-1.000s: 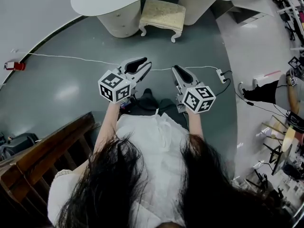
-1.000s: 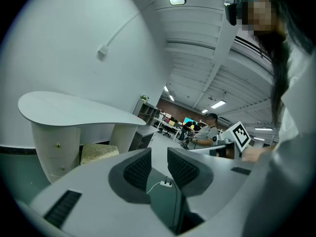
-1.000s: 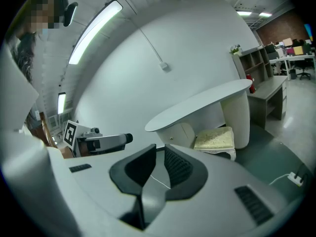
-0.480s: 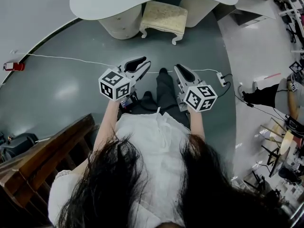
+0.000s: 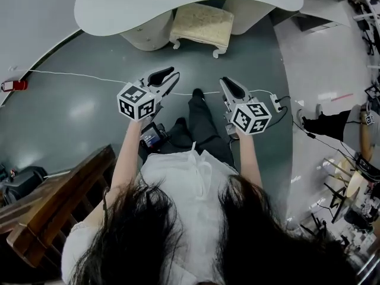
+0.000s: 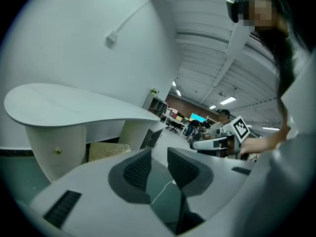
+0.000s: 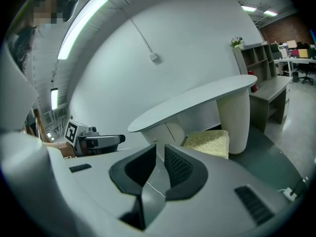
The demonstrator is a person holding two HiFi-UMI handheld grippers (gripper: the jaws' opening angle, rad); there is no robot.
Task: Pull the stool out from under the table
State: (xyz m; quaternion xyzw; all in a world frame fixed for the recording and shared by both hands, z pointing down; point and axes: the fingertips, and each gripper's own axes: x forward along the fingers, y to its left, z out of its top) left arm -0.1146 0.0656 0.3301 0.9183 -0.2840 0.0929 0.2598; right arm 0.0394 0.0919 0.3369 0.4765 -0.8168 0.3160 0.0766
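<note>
The cream cushioned stool [image 5: 202,25] with white curved legs stands half under the white curved table [image 5: 178,2]. My left gripper [image 5: 170,73] and right gripper [image 5: 224,82] are held side by side in the air, well short of the stool and pointing toward it. Both are shut with nothing between their jaws. In the left gripper view the stool [image 6: 106,151] shows beyond the left gripper [image 6: 159,154], under the tabletop [image 6: 74,110]. In the right gripper view the stool [image 7: 210,142] lies just right of the right gripper [image 7: 160,151].
A white cable [image 5: 89,75] runs across the dark floor to a power strip [image 5: 276,98]. A red object [image 5: 15,85] lies at the far left. A wooden railing [image 5: 53,200] stands at the lower left. The person's leg [image 5: 202,120] steps between the grippers. Clutter fills the right edge.
Both grippers have moved forward toward the stool and table, and the person has stepped forward with them. Their jaws look the same throughout.
</note>
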